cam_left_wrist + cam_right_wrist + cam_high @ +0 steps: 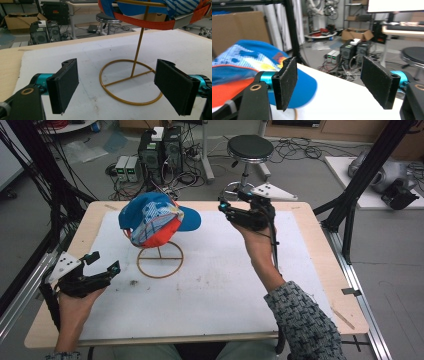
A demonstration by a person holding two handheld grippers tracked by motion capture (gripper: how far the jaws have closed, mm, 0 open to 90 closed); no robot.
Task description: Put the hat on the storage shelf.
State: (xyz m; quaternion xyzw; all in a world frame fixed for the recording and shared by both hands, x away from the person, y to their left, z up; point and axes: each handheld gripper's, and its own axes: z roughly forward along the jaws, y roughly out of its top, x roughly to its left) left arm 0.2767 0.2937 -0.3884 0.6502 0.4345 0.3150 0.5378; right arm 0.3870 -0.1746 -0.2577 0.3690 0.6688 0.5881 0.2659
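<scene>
A blue, white and orange cap hangs on a gold wire stand at the back left of the white mat. My left gripper is open low over the mat, to the left of the stand's ring. In the left gripper view the stand rises ahead between the spread jaws of the left gripper, with the cap above. My right gripper is open, raised to the right of the cap's brim. In the right gripper view the cap lies to the left of the right gripper, partly behind its left jaw.
The white mat covers most of the wooden table. Behind the table stand a black stool, computer towers and loose cables. Black frame posts rise at the right and the left.
</scene>
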